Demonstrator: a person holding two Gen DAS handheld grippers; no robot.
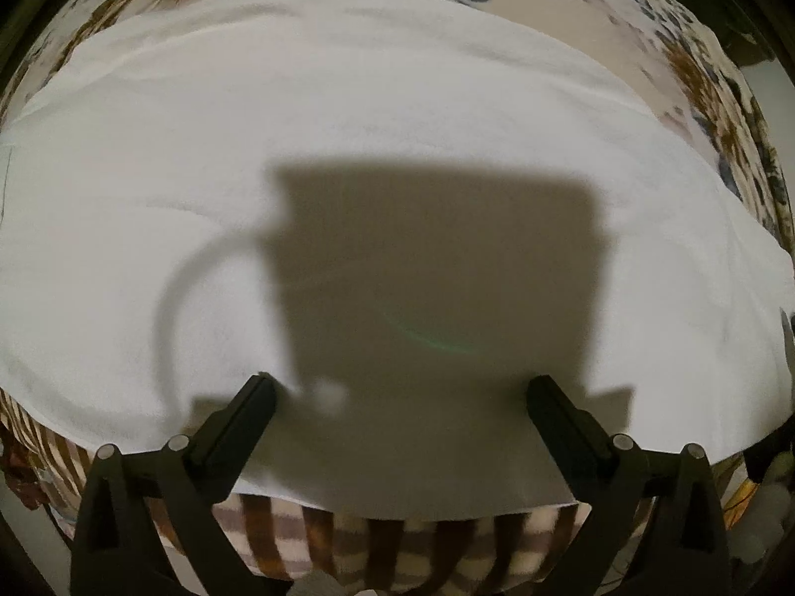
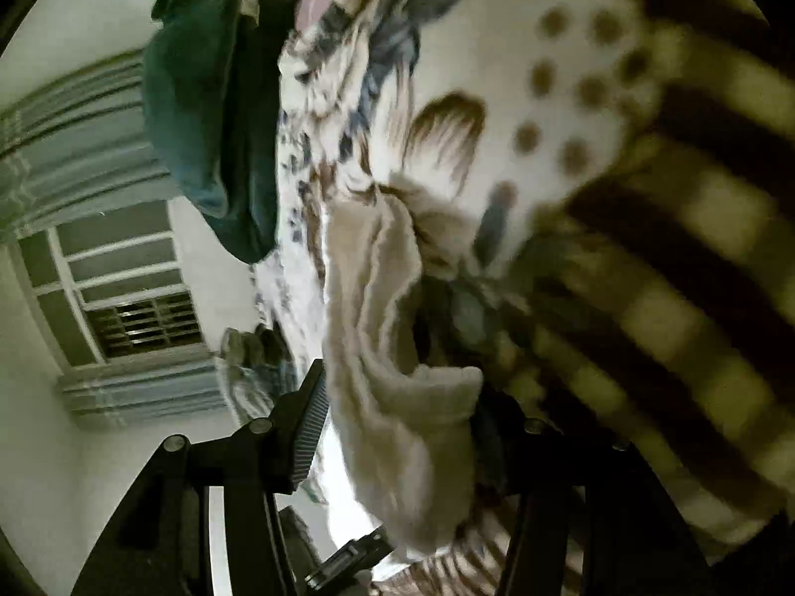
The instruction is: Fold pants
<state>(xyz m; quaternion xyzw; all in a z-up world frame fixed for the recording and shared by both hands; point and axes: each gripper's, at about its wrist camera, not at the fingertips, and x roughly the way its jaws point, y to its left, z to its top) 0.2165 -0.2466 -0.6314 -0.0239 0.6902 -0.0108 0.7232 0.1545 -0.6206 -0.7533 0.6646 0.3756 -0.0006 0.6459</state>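
Across the bed: white pants (image 1: 397, 114) lie spread flat and wide over a flowered bedspread (image 1: 705, 74), near edge over a brown striped blanket (image 1: 397, 546).
Pants, look: plain white, soft nap, gentle wrinkles, a square shadow over the middle.
Pants, handling: likely light, limp and soft; best taken at an edge or corner, not mid-cloth.
Left gripper (image 1: 397, 397): fingers wide apart, hanging over the near edge, holding nothing.
Right gripper (image 2: 402, 422): tilted and blurred; closed on a bunched pale fold of the pants at their right end.
Far left, right view: window (image 2: 124, 308) and a dark green cloth (image 2: 198, 99).
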